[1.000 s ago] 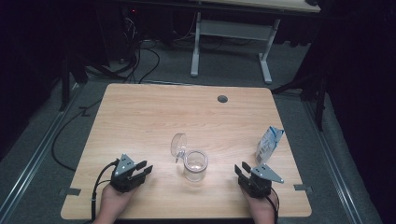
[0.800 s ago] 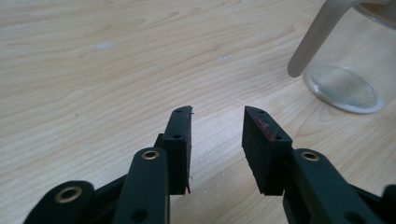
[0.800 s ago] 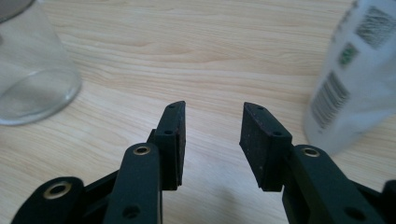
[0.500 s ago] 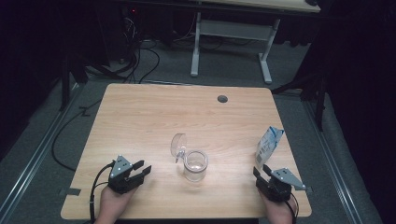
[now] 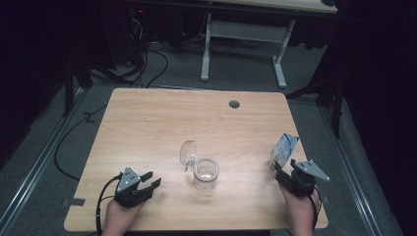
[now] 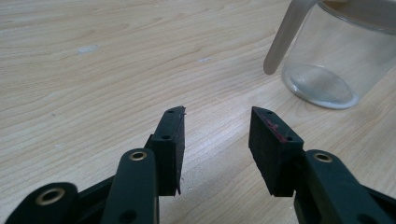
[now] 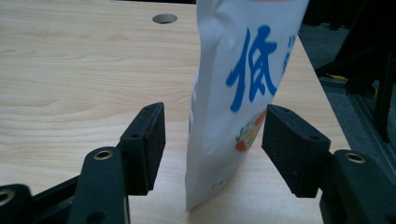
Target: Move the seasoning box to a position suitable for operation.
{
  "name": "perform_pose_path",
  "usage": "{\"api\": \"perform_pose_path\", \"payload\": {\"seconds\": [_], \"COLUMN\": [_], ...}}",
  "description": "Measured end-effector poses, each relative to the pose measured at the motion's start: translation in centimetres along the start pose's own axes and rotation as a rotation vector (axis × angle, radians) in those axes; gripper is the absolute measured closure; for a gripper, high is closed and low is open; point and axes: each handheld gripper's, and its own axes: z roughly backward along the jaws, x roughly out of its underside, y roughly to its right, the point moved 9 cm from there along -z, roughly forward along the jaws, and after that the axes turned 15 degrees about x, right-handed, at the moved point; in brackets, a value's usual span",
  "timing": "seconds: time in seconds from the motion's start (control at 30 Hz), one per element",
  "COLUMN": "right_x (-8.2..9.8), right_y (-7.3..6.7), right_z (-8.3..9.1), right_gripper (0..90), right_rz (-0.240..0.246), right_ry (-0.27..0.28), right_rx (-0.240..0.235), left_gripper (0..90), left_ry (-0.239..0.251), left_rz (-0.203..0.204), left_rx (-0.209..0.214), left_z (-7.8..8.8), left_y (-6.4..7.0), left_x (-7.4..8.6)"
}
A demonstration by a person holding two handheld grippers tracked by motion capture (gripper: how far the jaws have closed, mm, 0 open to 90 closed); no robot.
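The right gripper [image 7: 212,144], its jaws having just been opening and clear of the upright pouch [image 7: 243,93] that stood between them, sat nearest it, while the left gripper [image 6: 217,140], also unclenched and empty, pointed toward the jar [image 6: 336,56] ahead to its right.

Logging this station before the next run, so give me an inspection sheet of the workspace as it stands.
Surface: wooden table, round grommet hole near the far edge.
Job's things: clear jar, hinged lid open; white pouch upright with blue print.
Clutter: nothing seen.
Grippers: left gripper open over bare wood, jaws just opening; right gripper open, jaws just opening, either side of the pouch without pressing it.
Cables: black cable trails from the left gripper; more on the floor.
Surroundings: dark room, white desk frame behind.
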Motion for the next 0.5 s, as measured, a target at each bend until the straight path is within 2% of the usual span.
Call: {"api": "perform_pose_path", "payload": {"seconds": [0.07,0.13,0.23,0.33,0.37,0.47,0.5], "right_x": [-1.1,-1.3,-1.5,-1.6,-1.5,-1.4,-1.4], "right_y": [0.4,0.4,0.1,0.2,0.4,0.8,0.8], "right_z": [-0.5,-0.5,-0.9,-0.8,-0.7,-0.5,-0.5], "right_gripper": [42.6,43.4,51.1,55.8,62.4,70.1,70.1], "right_rz": [0.013,0.005,0.036,0.032,0.035,0.043,0.043], "right_ry": [0.011,0.007,-0.01,-0.01,-0.001,0.004,0.004], "right_rx": [0.036,0.033,0.036,0.034,0.025,0.027,0.027], "left_gripper": [56.1,56.1,56.1,56.0,56.0,56.0,56.0], "left_ry": [0.005,0.003,0.012,0.008,0.012,0.02,0.02], "left_rz": [0.002,0.0,-0.003,-0.002,0.003,-0.001,-0.001], "left_rx": [0.006,0.01,0.008,0.005,0.004,0.0,0.0], "left_z": [0.0,0.1,0.1,0.0,0.0,0.2,0.2], "left_y": [0.0,0.1,0.0,-0.2,-0.2,-0.2,-0.2], "left_x": [0.0,0.0,-0.2,-0.1,-0.2,-0.4,-0.4]}}
